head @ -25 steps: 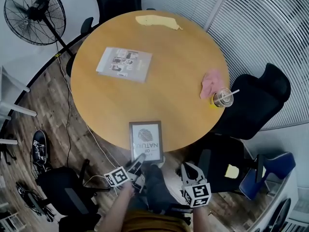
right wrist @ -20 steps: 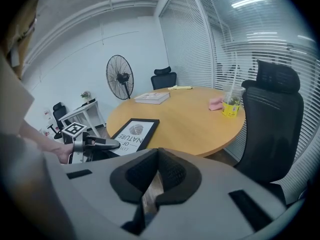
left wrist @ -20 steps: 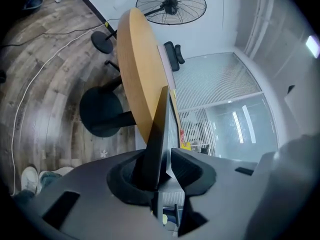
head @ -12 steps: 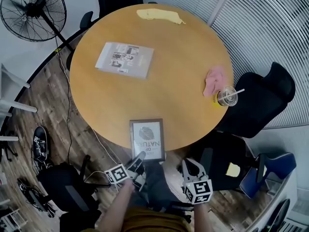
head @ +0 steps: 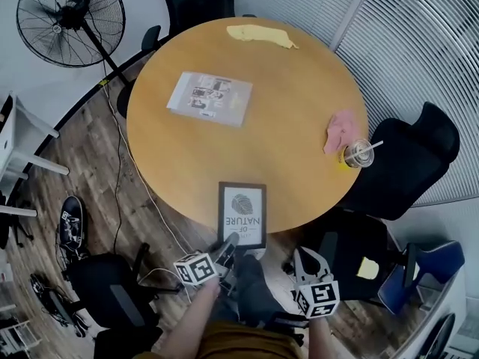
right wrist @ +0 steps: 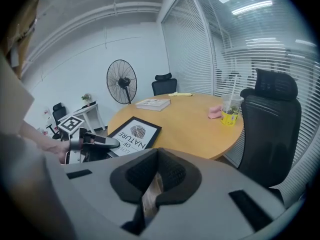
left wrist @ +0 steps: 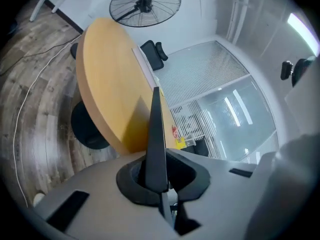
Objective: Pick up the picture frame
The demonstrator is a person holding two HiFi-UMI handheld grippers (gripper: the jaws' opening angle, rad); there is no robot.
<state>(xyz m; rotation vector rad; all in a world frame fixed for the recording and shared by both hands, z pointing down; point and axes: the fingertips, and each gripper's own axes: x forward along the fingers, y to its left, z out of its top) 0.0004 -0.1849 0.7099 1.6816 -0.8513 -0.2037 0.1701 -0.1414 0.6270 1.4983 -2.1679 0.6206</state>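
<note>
A black picture frame [head: 242,214] with a fingerprint print lies at the near edge of the round wooden table [head: 187,155]. My left gripper [head: 227,247] is shut on the frame's near edge; its jaws have just been closing with the frame between them. In the left gripper view the frame [left wrist: 156,129] runs edge-on out of the jaws across the table [left wrist: 107,84]. The right gripper view shows the frame [right wrist: 132,131] with my left gripper [right wrist: 97,143] at its corner. Lower, to the right of the frame, my right gripper [head: 305,256] hangs shut and holds nothing.
On the table lie a booklet [head: 210,98], a yellow cloth [head: 262,34], a pink cloth [head: 340,129] and a plastic cup with a straw [head: 358,154]. Black office chairs [head: 408,163] stand to the right. A floor fan [head: 69,21] and a cable [head: 120,163] are to the left.
My left gripper's jaws have shut on the frame's near edge, and that hand has risen slightly. The right gripper has stayed where it was.
</note>
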